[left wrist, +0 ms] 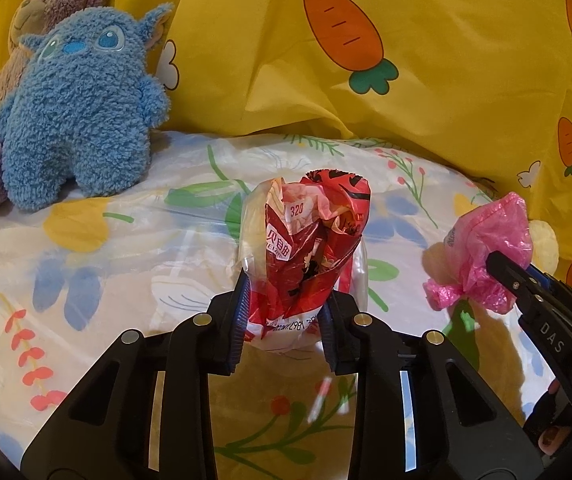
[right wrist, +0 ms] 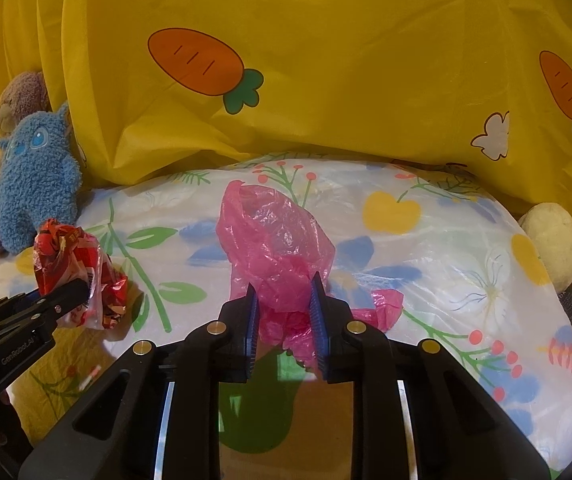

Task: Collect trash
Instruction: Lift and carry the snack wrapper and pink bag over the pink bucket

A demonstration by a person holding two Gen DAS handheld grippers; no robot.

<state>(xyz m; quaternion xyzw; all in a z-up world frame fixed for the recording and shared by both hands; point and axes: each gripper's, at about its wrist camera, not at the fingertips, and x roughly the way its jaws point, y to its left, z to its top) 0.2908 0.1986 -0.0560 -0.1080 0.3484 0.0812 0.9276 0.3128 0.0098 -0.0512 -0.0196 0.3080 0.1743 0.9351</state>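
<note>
I'm clamping my left tool (left wrist: 286, 312) on one crumpled red wrapper (left wrist: 305, 248), and my right tool (right wrist: 284, 320) is squeezing one pink plastic bag (right wrist: 278, 248), both over the bed (right wrist: 445, 240). Two plush toys (left wrist: 82, 120) are sitting ahead-left.

We see two matching grippers of matte black plastic. The left gripper (left wrist: 286, 312) has two broad black arms with long cut-out slots at five and seven o'clock, four round brass-coloured pins across its linkage, and ribbed blue pads (left wrist: 242, 320) lining the inner faces of its fingers. The right gripper (right wrist: 284, 320) shows the same build, with blue ribbed pads (right wrist: 252, 328) and brass pins. Seen from the side at four o'clock, its body carries white lettering "DAS" and a small screw; the left one's side reads "GenRobot.AI".
</note>
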